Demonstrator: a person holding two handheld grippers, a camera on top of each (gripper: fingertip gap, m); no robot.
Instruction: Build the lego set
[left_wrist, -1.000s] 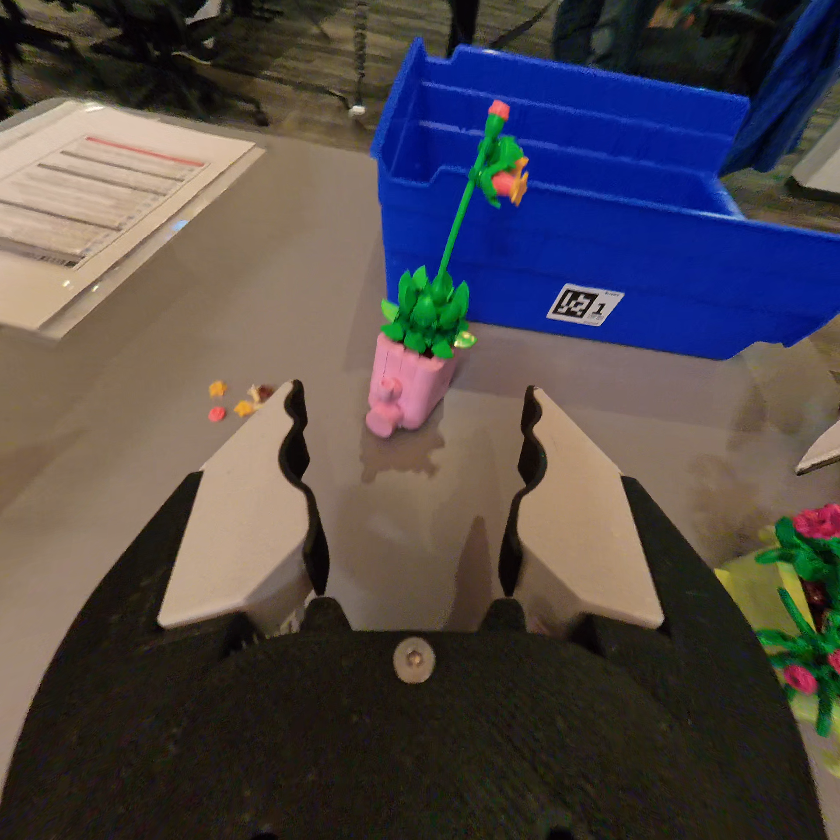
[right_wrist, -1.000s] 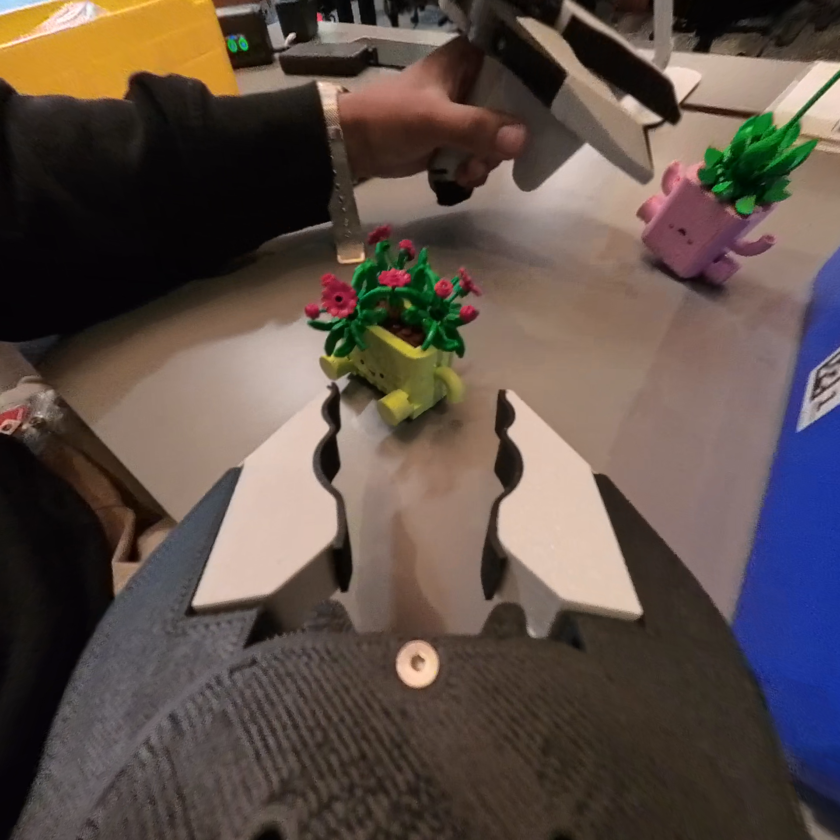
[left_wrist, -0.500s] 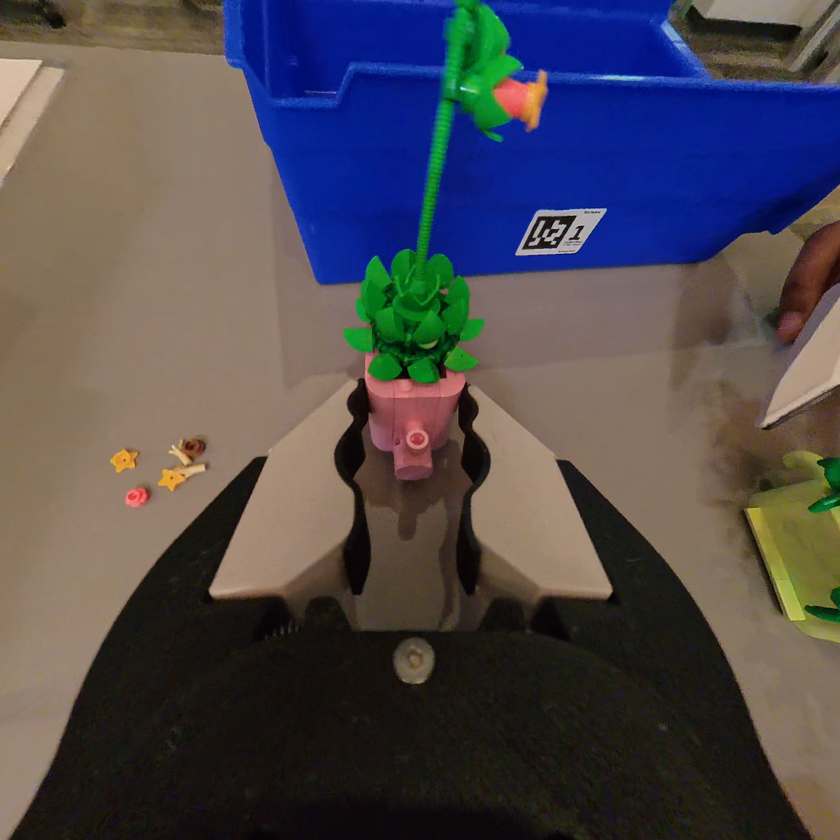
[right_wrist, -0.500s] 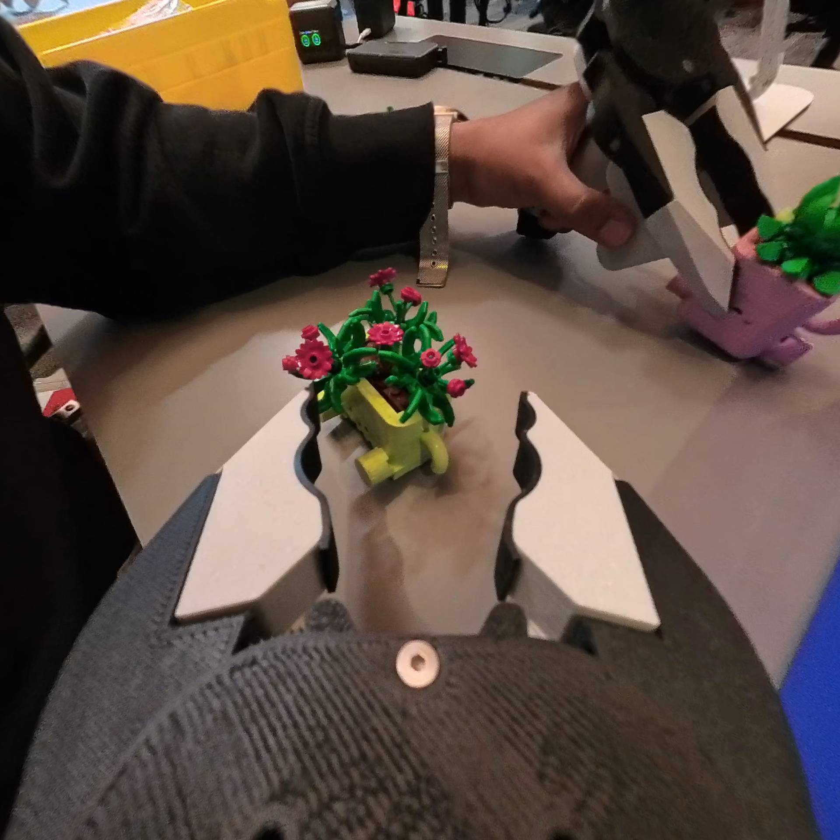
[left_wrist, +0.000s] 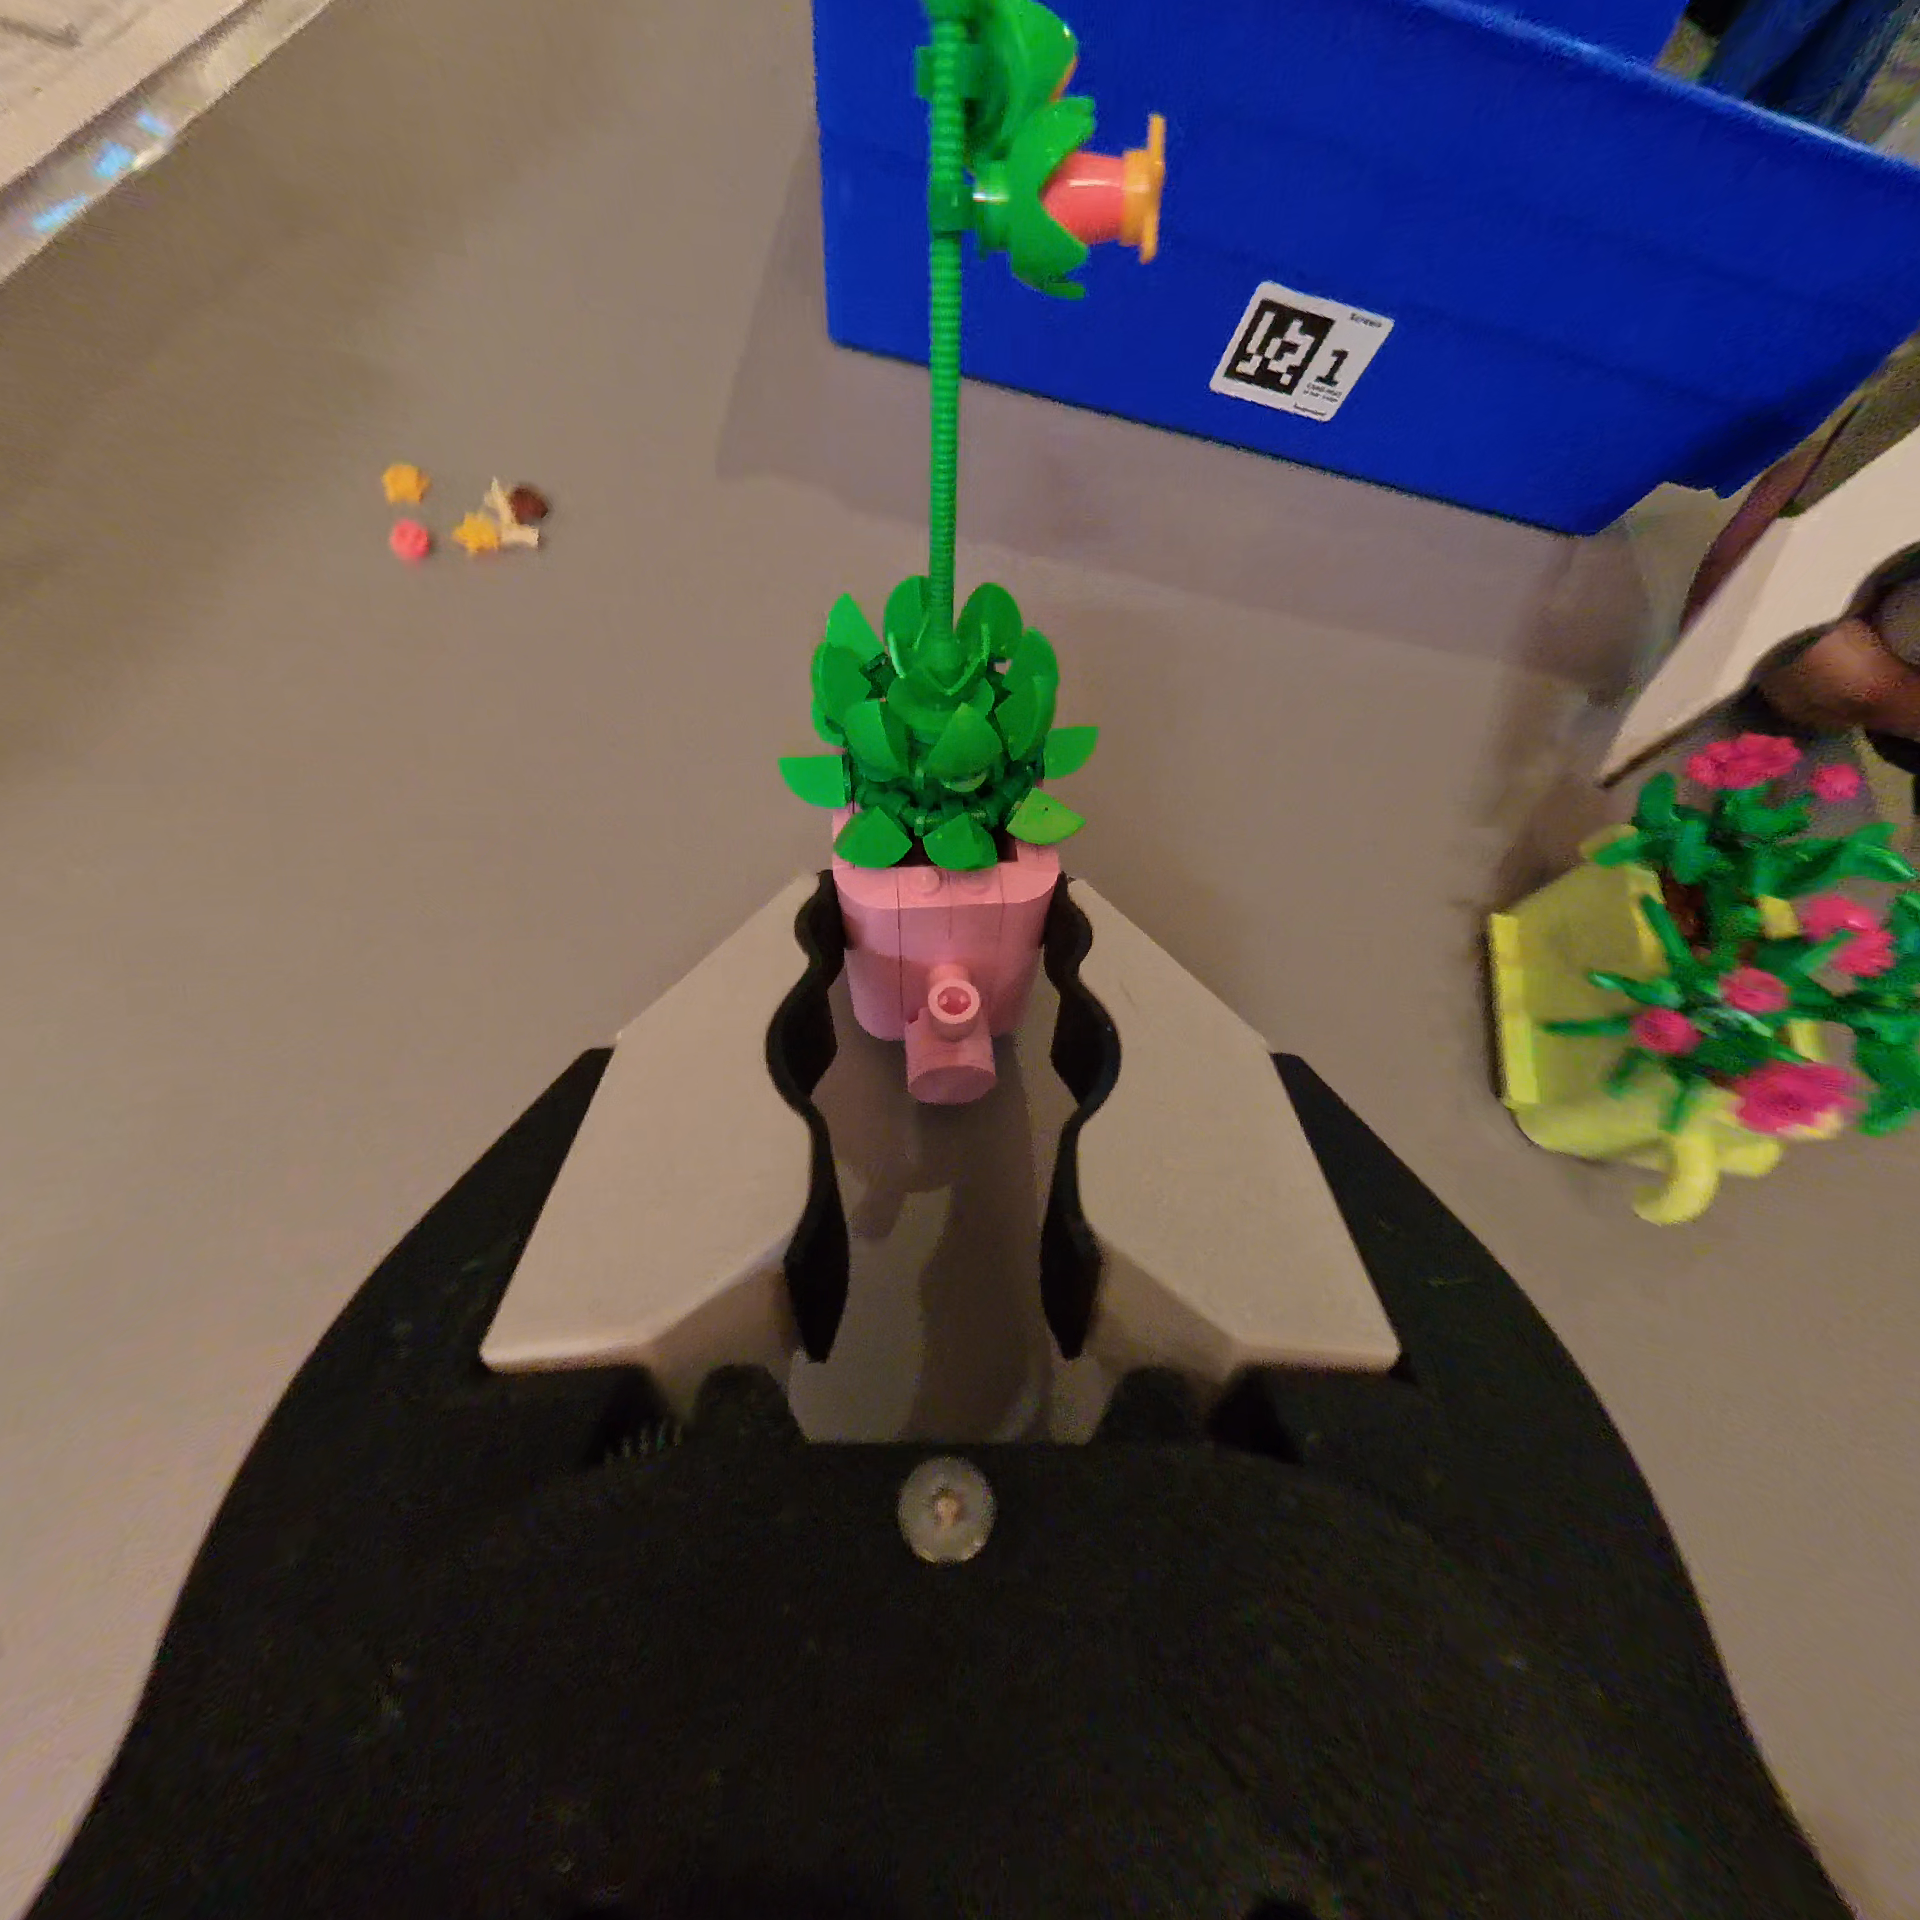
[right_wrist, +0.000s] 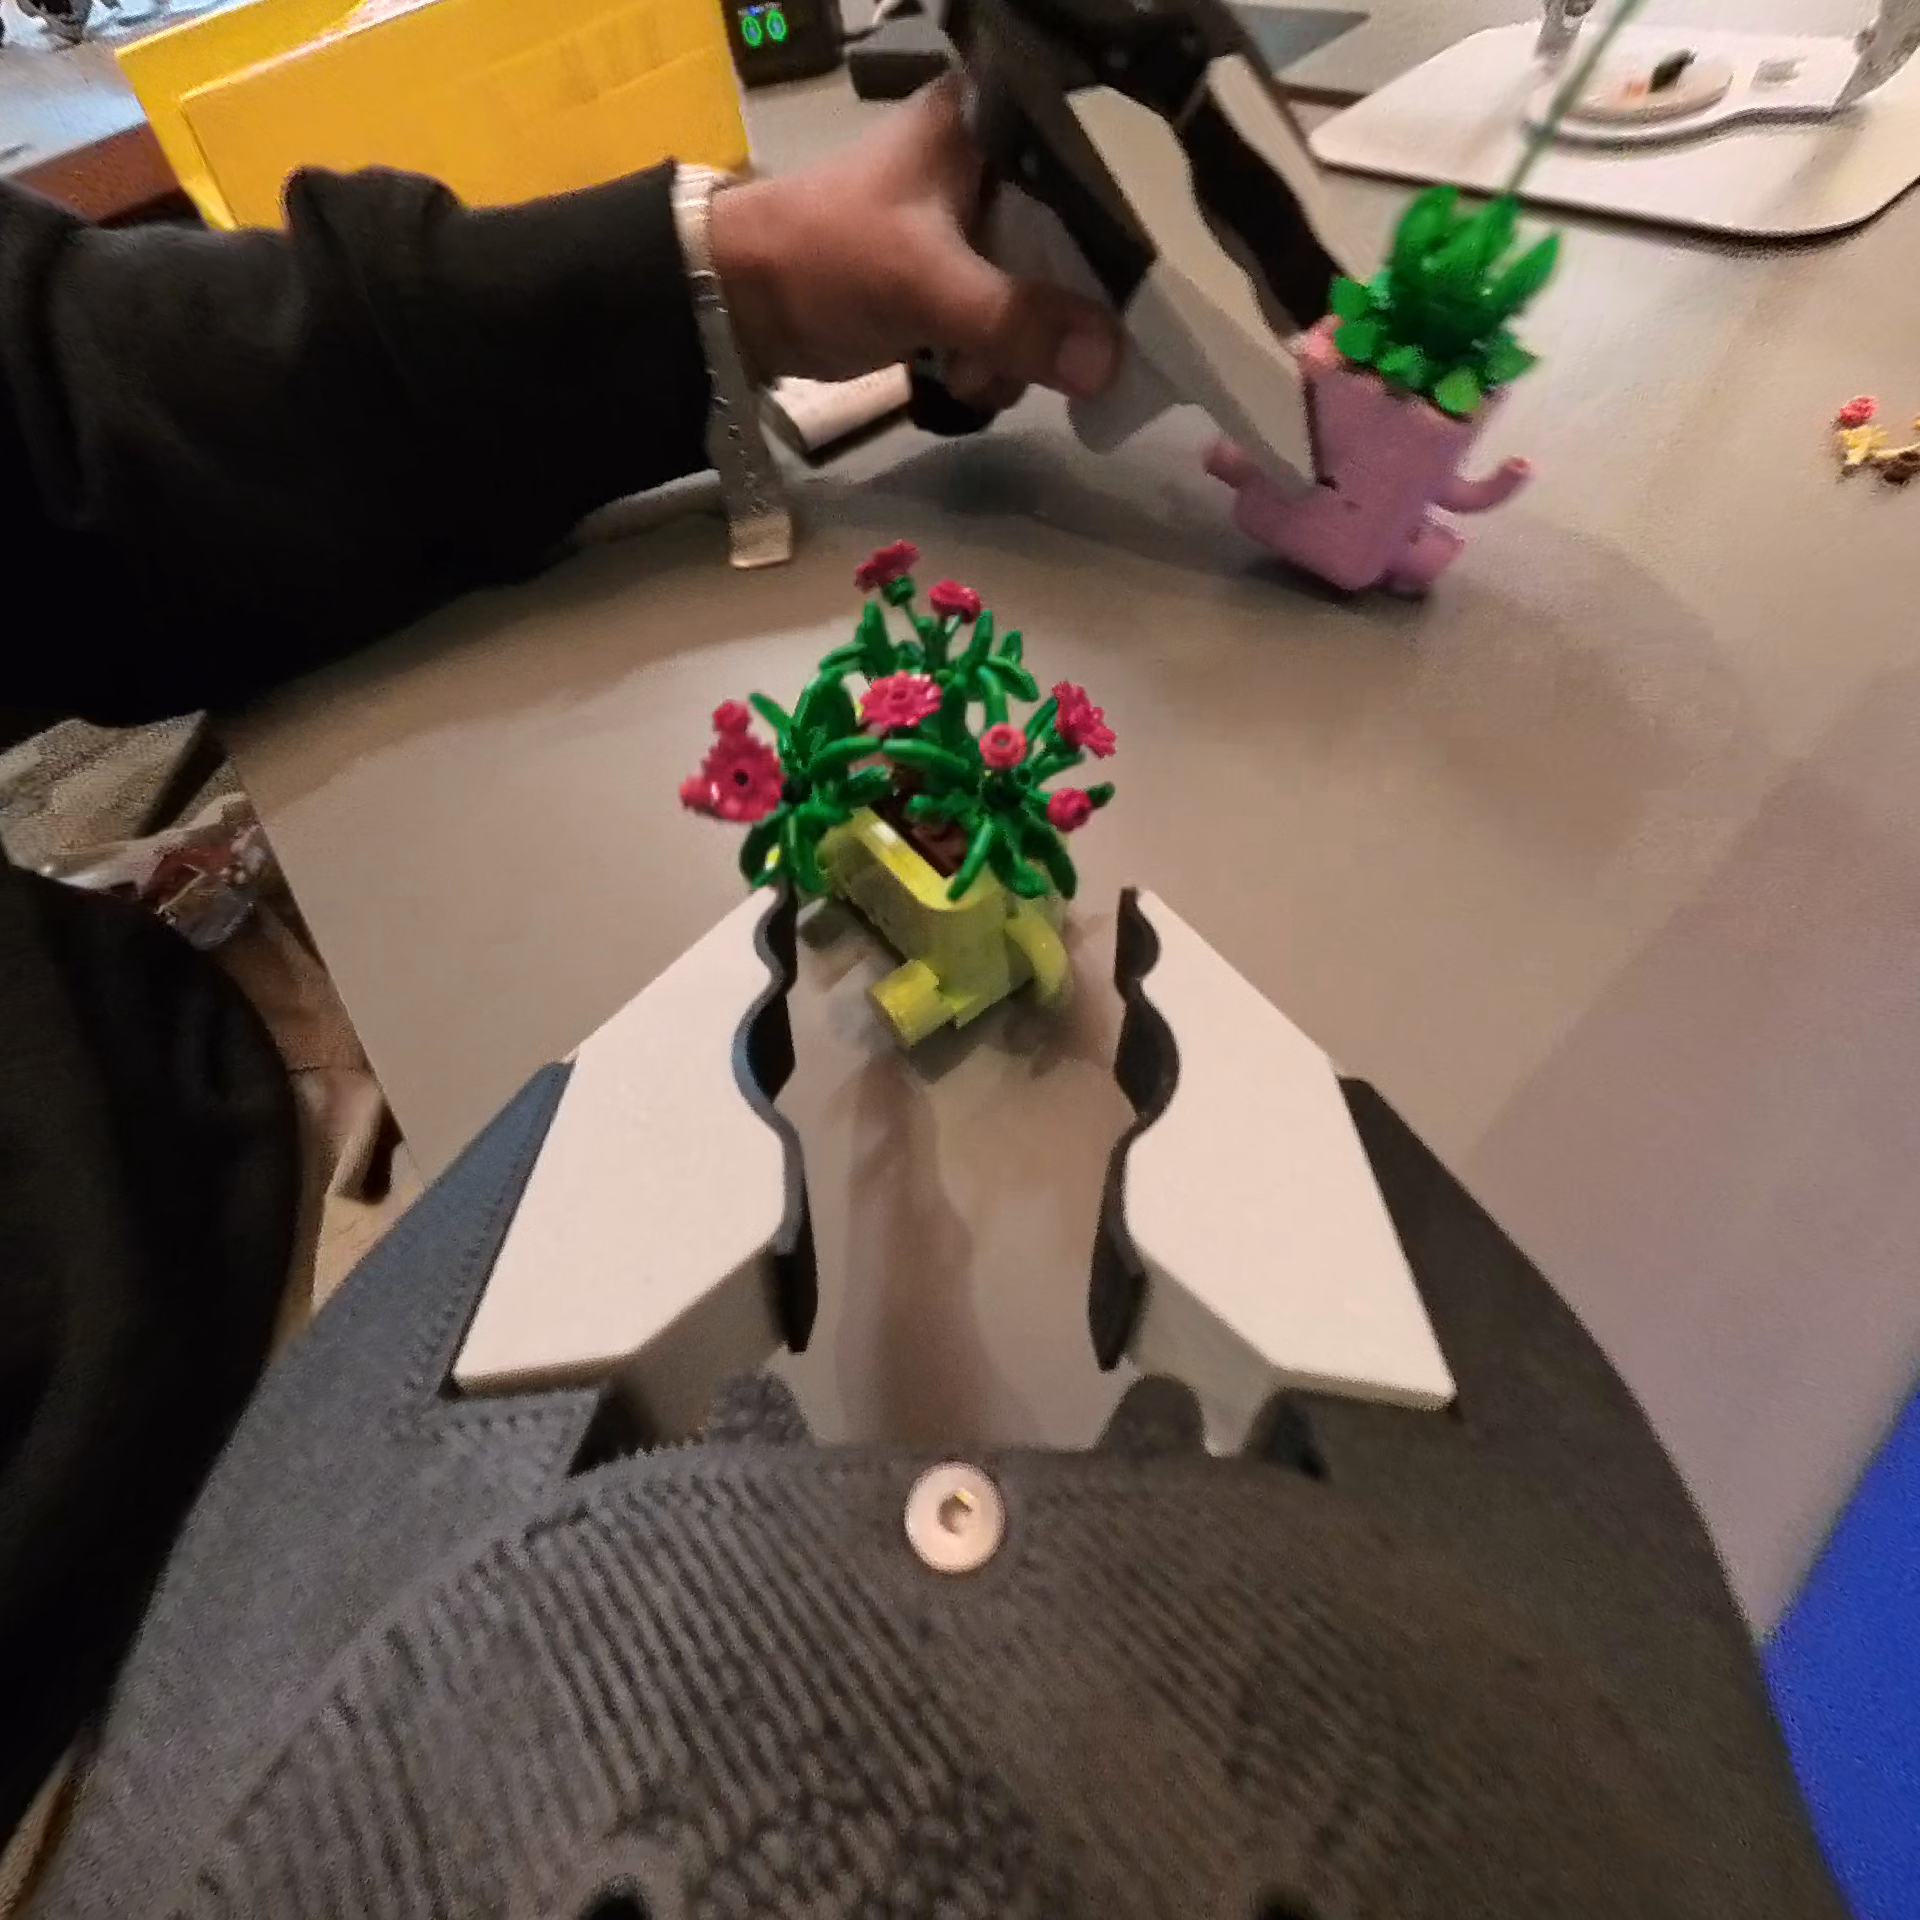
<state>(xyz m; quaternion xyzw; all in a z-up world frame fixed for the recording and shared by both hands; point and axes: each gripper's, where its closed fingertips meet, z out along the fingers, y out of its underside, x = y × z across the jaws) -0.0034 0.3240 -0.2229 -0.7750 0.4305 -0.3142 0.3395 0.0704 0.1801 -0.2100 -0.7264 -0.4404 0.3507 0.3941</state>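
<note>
A pink lego pot (left_wrist: 940, 945) with green leaves and a tall green flower stalk (left_wrist: 943, 416) sits between my left gripper's (left_wrist: 945, 904) jaws, which are shut on its sides. In the right wrist view the pink pot (right_wrist: 1351, 488) leans at the table surface, with one of the left gripper's fingers (right_wrist: 1195, 332) against it. A yellow-green lego pot (right_wrist: 935, 925) with red flowers stands on the grey table just ahead of my right gripper (right_wrist: 953, 909), which is open and empty. The yellow-green pot also shows in the left wrist view (left_wrist: 1558, 997).
A blue bin (left_wrist: 1455, 208) stands right behind the pink pot. Several small loose lego pieces (left_wrist: 468, 514) lie to its left. Paper sheets (left_wrist: 83, 104) lie far left. A yellow box (right_wrist: 468, 94) and a white stand (right_wrist: 1662, 135) are farther off. A person's sleeved arm (right_wrist: 364, 416) crosses the table.
My left gripper moved forward to the pink pot and shut on it. My right gripper came closer to the yellow-green pot and stays open.
</note>
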